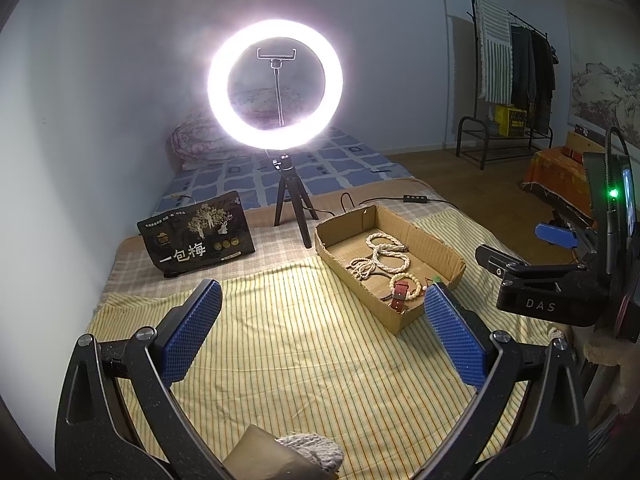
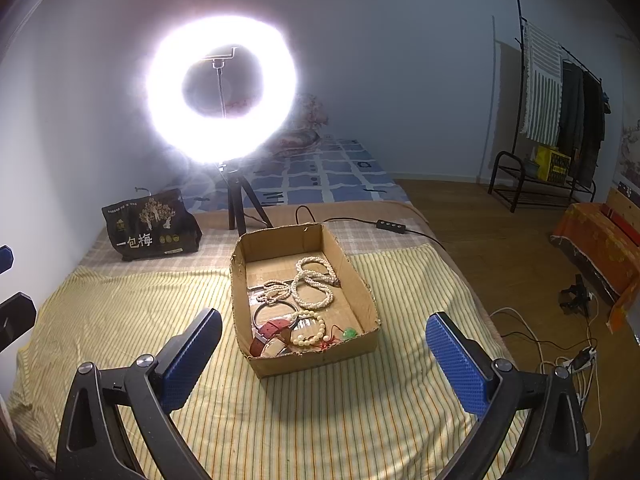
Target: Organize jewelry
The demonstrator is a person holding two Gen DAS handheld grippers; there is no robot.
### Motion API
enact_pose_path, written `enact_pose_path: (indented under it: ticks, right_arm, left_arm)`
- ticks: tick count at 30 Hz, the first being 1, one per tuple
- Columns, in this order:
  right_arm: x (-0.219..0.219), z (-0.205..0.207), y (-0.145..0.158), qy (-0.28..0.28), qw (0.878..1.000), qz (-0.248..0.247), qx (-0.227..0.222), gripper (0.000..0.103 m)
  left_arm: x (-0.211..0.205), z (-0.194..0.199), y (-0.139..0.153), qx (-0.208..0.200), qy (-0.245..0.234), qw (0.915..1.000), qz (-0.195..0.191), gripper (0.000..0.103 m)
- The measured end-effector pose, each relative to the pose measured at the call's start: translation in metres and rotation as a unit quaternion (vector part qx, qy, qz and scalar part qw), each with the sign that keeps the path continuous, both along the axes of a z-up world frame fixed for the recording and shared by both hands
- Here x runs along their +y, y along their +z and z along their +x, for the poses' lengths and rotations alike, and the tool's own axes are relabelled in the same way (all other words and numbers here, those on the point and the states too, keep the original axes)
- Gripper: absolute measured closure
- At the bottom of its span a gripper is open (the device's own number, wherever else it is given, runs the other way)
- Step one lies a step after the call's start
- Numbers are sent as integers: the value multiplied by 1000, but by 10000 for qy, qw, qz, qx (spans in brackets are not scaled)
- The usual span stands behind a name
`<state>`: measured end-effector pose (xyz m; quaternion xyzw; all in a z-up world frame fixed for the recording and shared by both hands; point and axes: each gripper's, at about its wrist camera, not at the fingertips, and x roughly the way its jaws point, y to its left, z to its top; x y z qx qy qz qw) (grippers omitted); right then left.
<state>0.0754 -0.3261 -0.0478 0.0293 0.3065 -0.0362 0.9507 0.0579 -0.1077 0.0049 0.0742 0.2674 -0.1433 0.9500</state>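
Both my claws hang spread wide and empty above the striped bed cover (image 2: 320, 408). The jewelry lies tangled in the cardboard box (image 2: 362, 280): pearl necklace (image 2: 314, 284), bead bracelet (image 2: 310, 330), red watch strap (image 2: 266, 332). I judge my right claw (image 2: 324, 356) should pinch one loose strand, lifting slowly so nothing snags; my left claw (image 1: 322, 320) steadies the box.

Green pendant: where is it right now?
In the right wrist view the green pendant lies in the near right corner of the cardboard box, right of the white bead bracelet, on a red cord.
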Motion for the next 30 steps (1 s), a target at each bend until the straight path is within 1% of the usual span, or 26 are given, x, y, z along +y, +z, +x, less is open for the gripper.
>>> enact_pose_path:
  ticks: [23,30]
  right_arm:
    - [1,2,-1,-9,10000,-1,14,0]
    - [2,1,-5,35,10000,-17,49,0]
  left_arm:
    - [-1,2,2,2,21,10000,3,0]
    - [0,3,5,-105,93,9999,44,0]
